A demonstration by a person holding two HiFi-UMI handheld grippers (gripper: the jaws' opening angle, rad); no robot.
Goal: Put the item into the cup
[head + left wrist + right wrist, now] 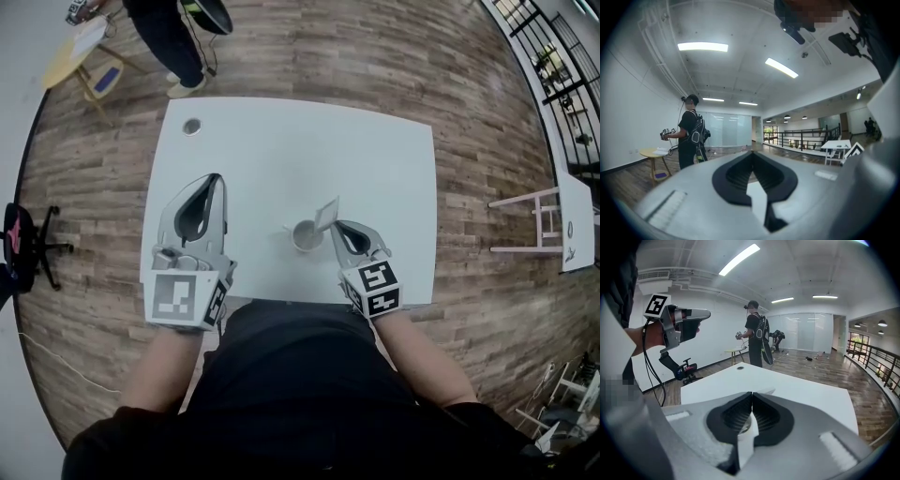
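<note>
Grippers in both our hands hang over a white table (281, 141). The right gripper (335, 226) is clenched on a thin, flat white item (326, 214) (we cannot tell what it is), which sticks up tilted at the right rim of a small white cup (306, 235) in the near half of the table, not inside it. The left gripper (218, 180), jaws pressed together on nothing, points level well to the left of the cup, and a person (173, 42) stands beyond the far edge.
</note>
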